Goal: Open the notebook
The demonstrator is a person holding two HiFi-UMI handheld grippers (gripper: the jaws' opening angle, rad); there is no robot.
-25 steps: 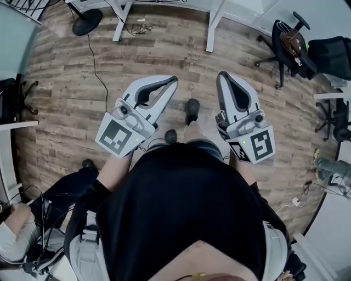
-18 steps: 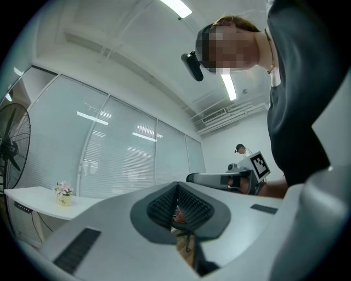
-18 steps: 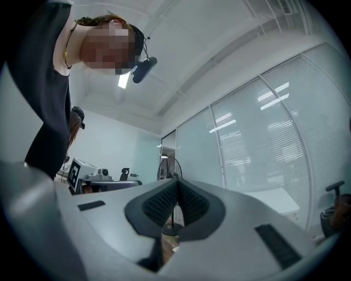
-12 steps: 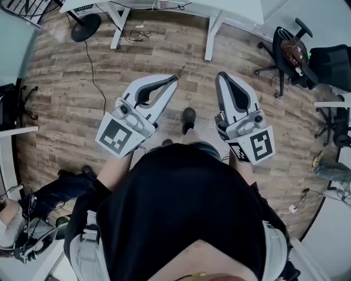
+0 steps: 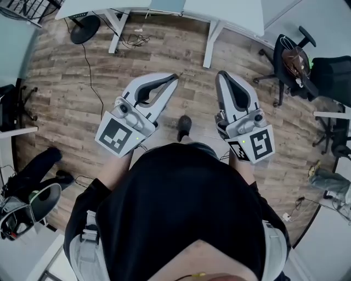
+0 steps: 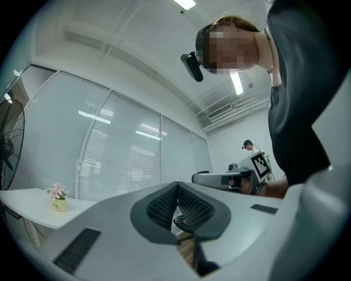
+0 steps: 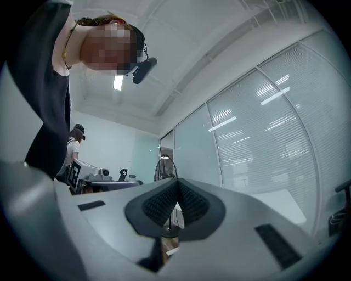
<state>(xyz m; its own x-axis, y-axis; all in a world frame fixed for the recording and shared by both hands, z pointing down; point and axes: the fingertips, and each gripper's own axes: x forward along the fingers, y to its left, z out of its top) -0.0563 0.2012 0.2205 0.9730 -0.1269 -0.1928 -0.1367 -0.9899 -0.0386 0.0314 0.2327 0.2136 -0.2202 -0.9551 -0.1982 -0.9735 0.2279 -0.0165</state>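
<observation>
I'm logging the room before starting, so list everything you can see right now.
floor: one, brown wood planks, underfoot
desk: at least one, white, far edge
fan base: one, black, far left, cable trailing
office chairs: at least two, black, right side
flower pot: one, pink blooms, on a white desk
second person: one, white top, back of room
notebook: none in view
shoe: one, dark, between grippers
left gripper: one, white-grey, shut, empty
right gripper: one, white-grey, shut, empty

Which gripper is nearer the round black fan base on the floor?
Left. In the head view the fan base lies up and left of the left gripper; the right gripper is farther right, past the left one.
</observation>
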